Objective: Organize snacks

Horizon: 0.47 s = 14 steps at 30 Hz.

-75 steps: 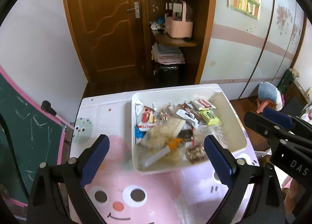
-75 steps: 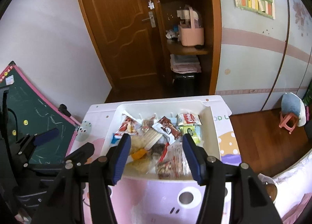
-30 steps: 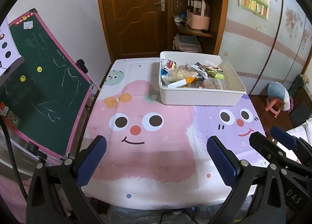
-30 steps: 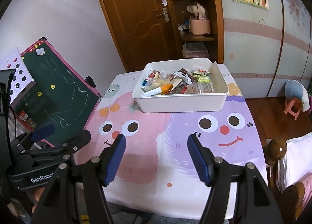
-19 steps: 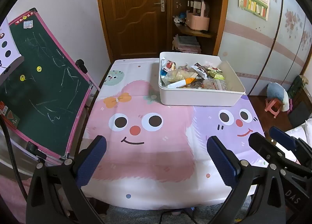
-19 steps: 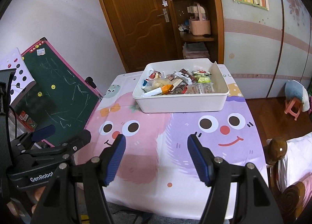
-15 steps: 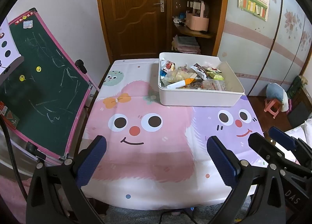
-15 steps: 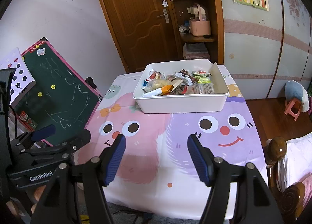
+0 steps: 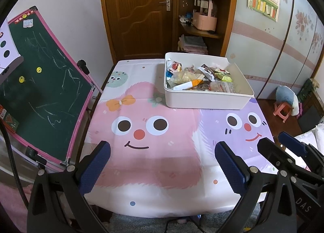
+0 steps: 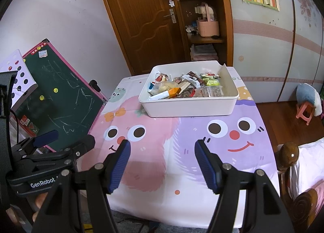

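Apparently finished, both the left gripper (image 9: 162,164) and right gripper (image 10: 162,164) hover empty, jaws apart, well short of the white bin (image 10: 188,109) holding the snacks (image 10: 182,89); any stragglers deserve a check.

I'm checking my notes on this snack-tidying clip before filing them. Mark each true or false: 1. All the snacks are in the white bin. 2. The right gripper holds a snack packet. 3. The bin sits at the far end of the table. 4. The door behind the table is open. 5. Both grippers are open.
1. True: every snack in view lies inside the white bin; none shows on the table.
2. False: nothing is between the right gripper's fingers.
3. True.
4. False: the door is closed.
5. True: the left gripper is empty too.
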Tool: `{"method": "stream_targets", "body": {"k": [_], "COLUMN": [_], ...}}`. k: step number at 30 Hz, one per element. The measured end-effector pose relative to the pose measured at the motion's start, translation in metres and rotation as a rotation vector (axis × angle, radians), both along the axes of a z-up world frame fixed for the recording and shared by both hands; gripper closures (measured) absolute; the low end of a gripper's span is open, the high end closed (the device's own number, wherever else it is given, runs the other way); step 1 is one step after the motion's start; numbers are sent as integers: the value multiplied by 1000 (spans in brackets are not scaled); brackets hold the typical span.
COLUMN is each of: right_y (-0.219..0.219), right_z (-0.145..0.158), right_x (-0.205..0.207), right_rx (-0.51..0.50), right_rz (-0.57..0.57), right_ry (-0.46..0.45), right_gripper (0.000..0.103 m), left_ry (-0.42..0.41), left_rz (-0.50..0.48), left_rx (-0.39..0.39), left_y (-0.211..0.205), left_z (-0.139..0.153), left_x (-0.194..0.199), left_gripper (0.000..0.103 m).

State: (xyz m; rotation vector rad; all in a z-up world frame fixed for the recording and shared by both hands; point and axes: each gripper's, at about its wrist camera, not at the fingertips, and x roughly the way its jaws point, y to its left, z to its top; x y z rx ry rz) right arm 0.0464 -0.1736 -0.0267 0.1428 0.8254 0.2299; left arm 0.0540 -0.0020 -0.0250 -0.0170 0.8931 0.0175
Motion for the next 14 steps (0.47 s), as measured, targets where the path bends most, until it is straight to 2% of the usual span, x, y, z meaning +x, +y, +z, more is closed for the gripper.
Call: {"method": "stream_targets", "body": {"k": [14], "right_y": [0], "right_z": [-1], "right_x": [-1], "right_rx": [1], "right_rz": [2], "right_ry": [1], "right_gripper": [37], "left_ry": [1], "left_rz": [1], "left_rx": [0], "left_y": [0], "left_z": [-1], "left_x": [0], "left_gripper": [1]}}
